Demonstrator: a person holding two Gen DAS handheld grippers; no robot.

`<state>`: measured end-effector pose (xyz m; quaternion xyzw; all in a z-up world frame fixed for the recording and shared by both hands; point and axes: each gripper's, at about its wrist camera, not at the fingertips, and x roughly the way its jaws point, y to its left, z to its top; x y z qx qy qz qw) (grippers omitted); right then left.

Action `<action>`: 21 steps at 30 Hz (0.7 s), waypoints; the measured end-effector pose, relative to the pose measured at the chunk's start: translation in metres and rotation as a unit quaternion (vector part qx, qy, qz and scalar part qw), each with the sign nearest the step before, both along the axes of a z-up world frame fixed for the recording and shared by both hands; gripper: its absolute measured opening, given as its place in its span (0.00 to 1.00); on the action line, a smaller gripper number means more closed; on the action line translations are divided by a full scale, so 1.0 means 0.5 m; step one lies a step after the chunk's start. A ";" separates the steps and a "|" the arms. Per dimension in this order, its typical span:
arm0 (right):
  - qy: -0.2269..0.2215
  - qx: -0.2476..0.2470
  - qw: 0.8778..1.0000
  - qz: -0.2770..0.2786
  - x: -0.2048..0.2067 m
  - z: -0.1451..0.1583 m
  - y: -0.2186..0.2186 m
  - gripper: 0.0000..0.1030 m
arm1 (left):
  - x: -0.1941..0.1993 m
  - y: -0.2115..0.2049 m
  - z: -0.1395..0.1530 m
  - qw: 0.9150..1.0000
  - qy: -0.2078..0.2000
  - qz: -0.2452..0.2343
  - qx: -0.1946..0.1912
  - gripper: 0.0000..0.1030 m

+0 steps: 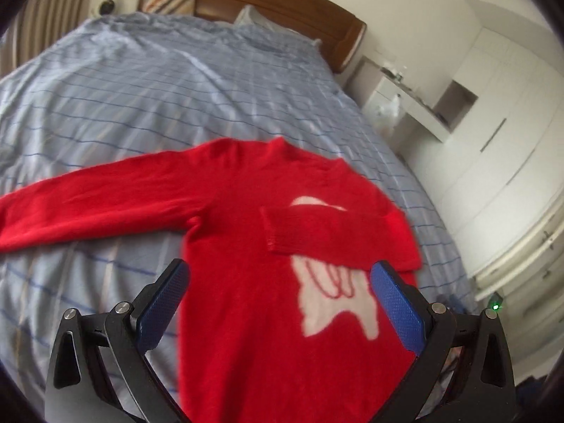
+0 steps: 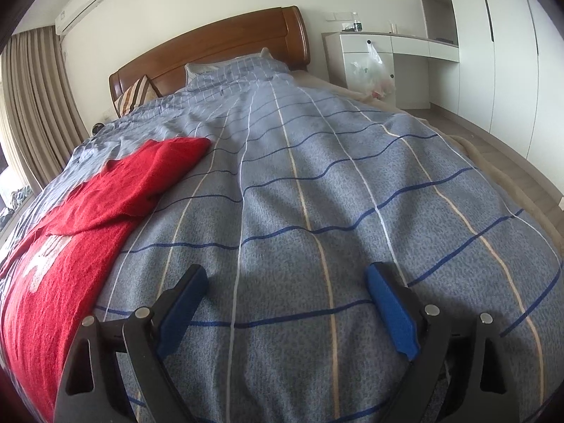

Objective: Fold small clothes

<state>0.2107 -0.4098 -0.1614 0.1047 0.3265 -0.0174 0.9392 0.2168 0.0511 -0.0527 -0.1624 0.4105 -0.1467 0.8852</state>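
A red sweater (image 1: 246, 253) with a white figure on its chest lies flat on the blue checked bedcover (image 1: 141, 98). Its right sleeve (image 1: 317, 229) is folded across the chest, while the left sleeve (image 1: 88, 197) stretches out to the left. My left gripper (image 1: 280, 278) hovers open above the sweater's lower body, nothing between its blue pads. In the right wrist view the same sweater (image 2: 81, 218) lies at the left. My right gripper (image 2: 285, 282) stands open low over bare bedcover (image 2: 317, 194), to the right of the sweater.
A wooden headboard (image 2: 211, 49) with pillows (image 2: 229, 67) closes the far end of the bed. A white desk (image 2: 373, 49) with a plastic bag (image 2: 373, 70) hanging on it and tall white wardrobes (image 2: 493, 42) stand right of the bed. Curtains (image 2: 31, 105) hang at the left.
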 end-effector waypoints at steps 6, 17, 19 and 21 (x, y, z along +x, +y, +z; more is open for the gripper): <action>0.004 -0.012 1.000 -0.001 0.003 -0.003 0.006 0.90 | 0.134 -0.107 -0.061 0.994 0.056 -0.030 0.087 0.85; 0.005 -0.017 1.000 0.001 0.002 -0.005 0.007 0.91 | 0.180 -0.134 -0.135 0.991 0.092 -0.011 0.098 0.06; 0.005 -0.017 1.000 0.001 0.004 -0.005 0.008 0.91 | 0.165 -0.127 -0.111 0.992 0.054 0.008 0.111 0.06; 0.005 -0.017 1.000 0.001 0.004 -0.005 0.007 0.91 | 0.161 -0.103 -0.099 0.992 0.044 0.039 0.109 0.06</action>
